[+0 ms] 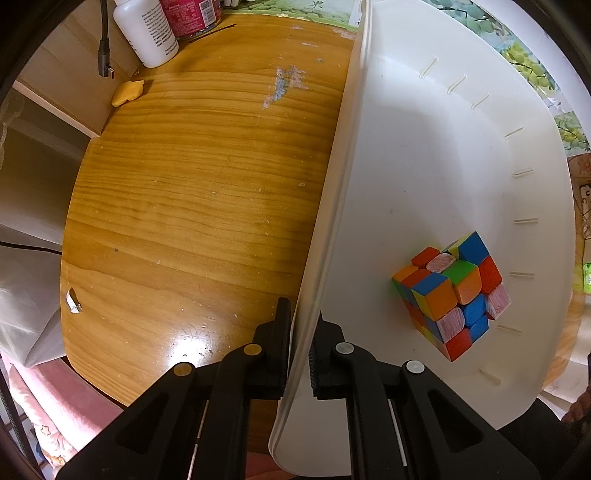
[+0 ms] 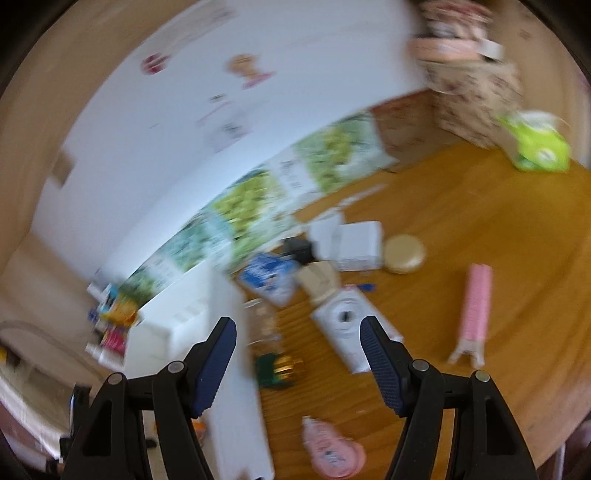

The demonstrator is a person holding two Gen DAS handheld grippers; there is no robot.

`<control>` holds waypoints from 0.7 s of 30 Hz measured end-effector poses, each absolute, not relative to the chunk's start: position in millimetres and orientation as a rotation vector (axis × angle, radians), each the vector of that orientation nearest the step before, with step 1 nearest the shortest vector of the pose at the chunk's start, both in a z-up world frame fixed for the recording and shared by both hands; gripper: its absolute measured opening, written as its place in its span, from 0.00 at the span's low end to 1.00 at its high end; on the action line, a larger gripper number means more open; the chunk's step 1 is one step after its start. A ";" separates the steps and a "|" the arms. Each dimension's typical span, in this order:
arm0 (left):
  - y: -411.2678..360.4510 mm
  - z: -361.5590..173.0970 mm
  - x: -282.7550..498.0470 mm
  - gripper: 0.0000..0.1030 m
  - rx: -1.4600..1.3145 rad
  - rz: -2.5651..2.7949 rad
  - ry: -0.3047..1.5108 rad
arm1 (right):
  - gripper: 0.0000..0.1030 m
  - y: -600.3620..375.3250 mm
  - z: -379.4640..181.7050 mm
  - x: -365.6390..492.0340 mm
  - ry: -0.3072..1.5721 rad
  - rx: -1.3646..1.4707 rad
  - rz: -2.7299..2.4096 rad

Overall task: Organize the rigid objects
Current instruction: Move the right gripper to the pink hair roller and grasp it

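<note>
My left gripper (image 1: pixel 300 334) is shut on the rim of a white plastic bin (image 1: pixel 424 155), one finger outside and one inside its wall. A multicoloured puzzle cube (image 1: pixel 452 293) lies inside the bin near its far wall. My right gripper (image 2: pixel 298 341) is open and empty above the wooden table (image 2: pixel 461 221); this view is blurred. The same white bin (image 2: pixel 229 362) shows at the lower left. Ahead of the fingers lie a white device (image 2: pixel 349 328), a green and gold bottle (image 2: pixel 279 369), a pink tube (image 2: pixel 476 302) and a pink oval container (image 2: pixel 330 448).
Left view: a white bottle (image 1: pixel 146 31), a red can (image 1: pixel 188 16), a black cable plug (image 1: pixel 105 55) and a yellow piece (image 1: pixel 127 92) at the table's far left. Right view: white boxes (image 2: pixel 354 240), a gold round lid (image 2: pixel 404 253), a blue pack (image 2: pixel 267 275), a green pack (image 2: pixel 535 142).
</note>
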State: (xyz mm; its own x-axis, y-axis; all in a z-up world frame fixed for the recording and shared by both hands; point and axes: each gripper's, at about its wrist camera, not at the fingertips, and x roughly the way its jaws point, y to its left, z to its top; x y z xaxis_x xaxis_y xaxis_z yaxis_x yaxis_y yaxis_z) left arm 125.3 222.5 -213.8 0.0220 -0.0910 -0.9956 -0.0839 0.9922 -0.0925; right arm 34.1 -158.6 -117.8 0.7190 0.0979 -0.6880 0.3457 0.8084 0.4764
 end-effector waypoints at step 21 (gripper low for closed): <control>216.5 -214.4 125.2 0.12 -0.125 0.028 1.554 | 0.70 -242.5 -191.3 5.9 0.883 0.844 -0.518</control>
State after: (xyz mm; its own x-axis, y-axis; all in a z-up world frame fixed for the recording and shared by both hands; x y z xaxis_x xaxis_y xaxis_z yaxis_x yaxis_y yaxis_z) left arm 125.2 216.5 -214.4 0.0183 -0.0608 -0.9980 -0.0966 0.9934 -0.0623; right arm 5.9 -242.5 -191.3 0.5483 -0.0577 -0.8343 0.6998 0.5778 0.4200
